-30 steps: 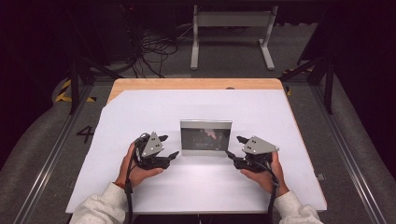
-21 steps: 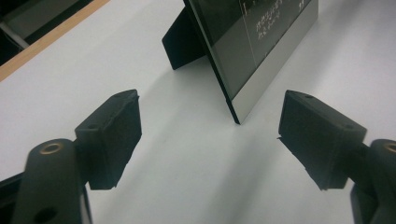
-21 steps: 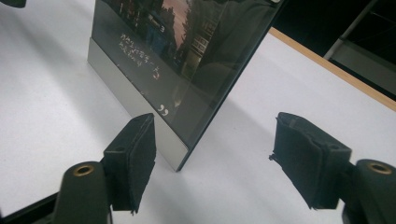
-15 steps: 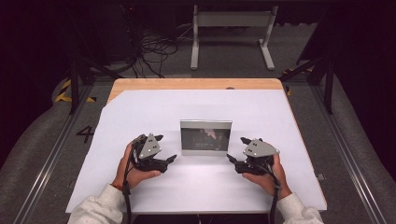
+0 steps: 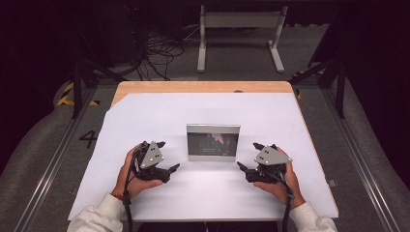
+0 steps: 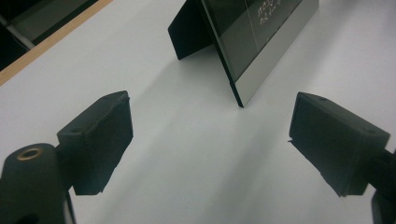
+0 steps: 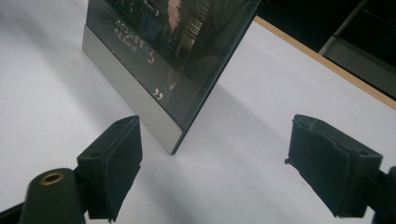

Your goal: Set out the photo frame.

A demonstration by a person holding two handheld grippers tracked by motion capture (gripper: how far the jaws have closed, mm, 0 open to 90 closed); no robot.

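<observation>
Either side of frame (image 5: 213, 142): left gripper (image 5: 167, 168) and right gripper (image 5: 244, 168) just opening, empty. Risks toppling if nudged off its rear stand (image 6: 189, 29).

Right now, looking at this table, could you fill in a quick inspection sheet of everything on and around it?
Surface: white sheet over a wooden table, flat and clean.
Job's things: picture frame, upright on its back stand, untouched, midway between the hands.
Clutter: nothing seen.
Grippers: left hand-held gripper and right hand-held gripper rest low on either side of the frame, jaws just opened wide, nothing between them.
Cables: one trails from each gripper toward the person; a loose tangle lies on the floor beyond the table.
Surroundings: dark room, grey stand behind, floor rails, yellow-black tape.
</observation>
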